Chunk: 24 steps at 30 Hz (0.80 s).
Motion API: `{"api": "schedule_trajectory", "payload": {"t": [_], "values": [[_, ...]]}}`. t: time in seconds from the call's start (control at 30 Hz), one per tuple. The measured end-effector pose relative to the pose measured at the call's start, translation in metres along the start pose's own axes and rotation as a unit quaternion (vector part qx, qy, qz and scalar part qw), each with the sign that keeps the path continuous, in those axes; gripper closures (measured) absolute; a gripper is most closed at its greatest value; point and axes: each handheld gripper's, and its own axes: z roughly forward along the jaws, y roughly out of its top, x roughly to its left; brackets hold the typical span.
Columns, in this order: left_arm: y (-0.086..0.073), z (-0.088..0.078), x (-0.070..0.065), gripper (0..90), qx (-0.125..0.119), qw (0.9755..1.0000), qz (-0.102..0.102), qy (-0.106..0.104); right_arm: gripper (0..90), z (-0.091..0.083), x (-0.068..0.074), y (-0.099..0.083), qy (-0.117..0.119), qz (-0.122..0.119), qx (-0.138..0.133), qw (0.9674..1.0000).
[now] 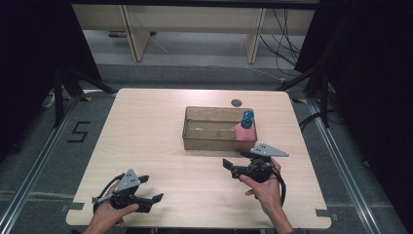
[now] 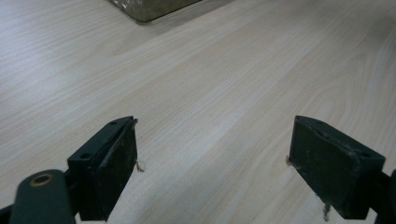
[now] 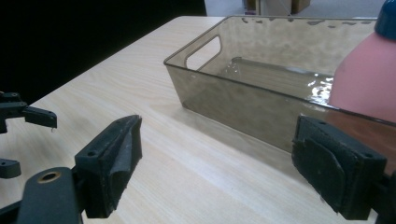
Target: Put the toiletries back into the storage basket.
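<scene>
My right gripper (image 1: 235, 163) gapes wide and empty before the smoky translucent plastic bin (image 1: 195, 127) — the pink, blue-capped bottle (image 1: 245, 131) probably stands inside; left gripper (image 1: 150, 188) idles spread.

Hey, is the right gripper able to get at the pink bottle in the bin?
Probably yes: the right gripper is open just short of the bin, and the pink bottle stands above the wall.

A light wooden table (image 1: 146, 146) stands on grey floor (image 1: 204, 73), pale desk legs (image 1: 136, 34) behind, black curtains (image 1: 370, 73) flanking.
</scene>
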Motion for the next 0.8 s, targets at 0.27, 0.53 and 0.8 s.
{"api": "schedule_trajectory", "payload": {"t": [0.27,0.53,0.8], "values": [[0.000,0.000,-0.001,14.8,0.000,1.0000,-0.003,0.001,17.1,-0.003,0.005,-0.004,0.008,0.009,0.006,0.9999],[0.000,0.000,-0.001,14.8,0.002,1.0000,-0.002,0.000,17.1,-0.005,0.008,-0.007,0.013,0.014,0.009,0.9998],[0.000,0.000,-0.001,14.8,0.002,1.0000,0.000,0.001,17.1,-0.009,0.010,-0.013,0.015,0.018,0.010,0.9997]]}}
